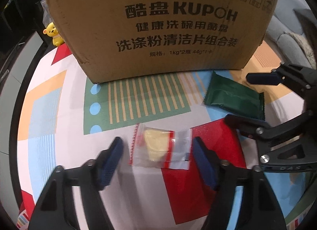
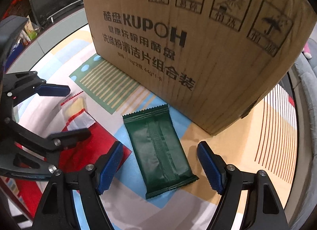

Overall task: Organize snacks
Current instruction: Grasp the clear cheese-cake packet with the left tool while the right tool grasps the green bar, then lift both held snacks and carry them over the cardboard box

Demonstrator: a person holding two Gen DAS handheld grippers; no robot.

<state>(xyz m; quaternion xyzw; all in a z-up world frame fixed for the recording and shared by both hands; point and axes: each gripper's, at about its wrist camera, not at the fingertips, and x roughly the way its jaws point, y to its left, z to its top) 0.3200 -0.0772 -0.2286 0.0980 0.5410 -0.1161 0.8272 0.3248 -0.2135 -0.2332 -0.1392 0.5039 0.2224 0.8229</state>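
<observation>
Green packet [image 2: 160, 148] lengthwise between gripper [image 2: 158, 162] fingers

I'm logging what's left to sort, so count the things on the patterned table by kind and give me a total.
Dark green foil snack packet: 1
Clear plastic snack packet with red stripes and a pale yellow piece inside: 1
Brown cardboard box: 1
Yellow bear figurine: 1
Total: 4

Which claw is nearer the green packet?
Right. The right claw straddles the green packet, fingers apart either side. The left claw brackets the clear snack packet beside it.
</observation>
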